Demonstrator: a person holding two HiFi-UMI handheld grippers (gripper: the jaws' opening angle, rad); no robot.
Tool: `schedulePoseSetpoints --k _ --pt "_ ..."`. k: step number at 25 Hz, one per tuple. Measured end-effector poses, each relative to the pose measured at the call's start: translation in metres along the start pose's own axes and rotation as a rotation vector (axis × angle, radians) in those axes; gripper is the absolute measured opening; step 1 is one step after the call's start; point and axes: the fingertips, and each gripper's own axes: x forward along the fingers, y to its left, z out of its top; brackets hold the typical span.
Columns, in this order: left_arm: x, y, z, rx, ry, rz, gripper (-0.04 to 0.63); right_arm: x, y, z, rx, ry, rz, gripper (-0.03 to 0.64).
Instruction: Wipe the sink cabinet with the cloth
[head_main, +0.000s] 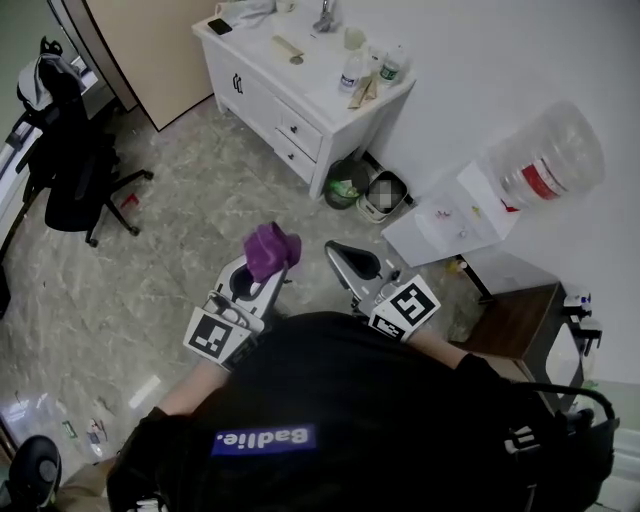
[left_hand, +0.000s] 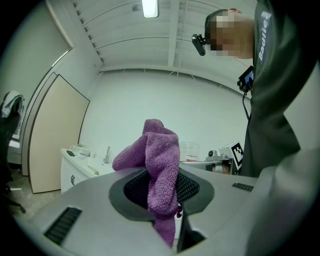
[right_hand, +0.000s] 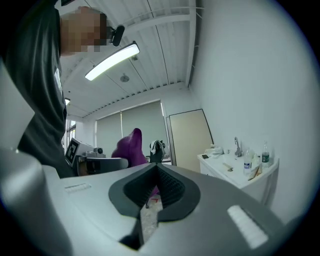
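A purple cloth (head_main: 272, 250) sticks up from my left gripper (head_main: 262, 272), which is shut on it and held in the air in front of the person's chest. In the left gripper view the cloth (left_hand: 162, 165) is pinched between the dark pads and flops over them. My right gripper (head_main: 340, 252) hovers just to the right of it, shut, with nothing between its pads (right_hand: 167, 192). The white sink cabinet (head_main: 270, 105) stands against the far wall, well away from both grippers, and also shows as the cabinet (right_hand: 242, 175) at the right of the right gripper view.
On the cabinet top are a faucet (head_main: 325, 15), two bottles (head_main: 352, 72), a phone (head_main: 220, 27) and small items. Two bins (head_main: 348, 185) sit beside it. A black office chair (head_main: 70, 170) is at left, a water dispenser (head_main: 540, 160) and a brown stand (head_main: 515, 320) at right.
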Motion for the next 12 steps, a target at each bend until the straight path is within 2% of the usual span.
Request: schedulePoseSetpoints --k 6,10,12 --pt "0.006 0.068 0.012 -0.003 0.008 -0.044 0.084 0.060 -0.019 0.010 -0.028 0.009 -0.064 -0.005" --pt "0.015 0.093 0.009 -0.047 0.004 -0.044 0.084 0.080 -0.033 0.002 -0.022 0.056 -0.076 -0.005" --pt "0.022 0.105 0.006 -0.055 0.011 -0.036 0.084 0.089 -0.043 0.003 -0.004 0.046 -0.077 -0.005"
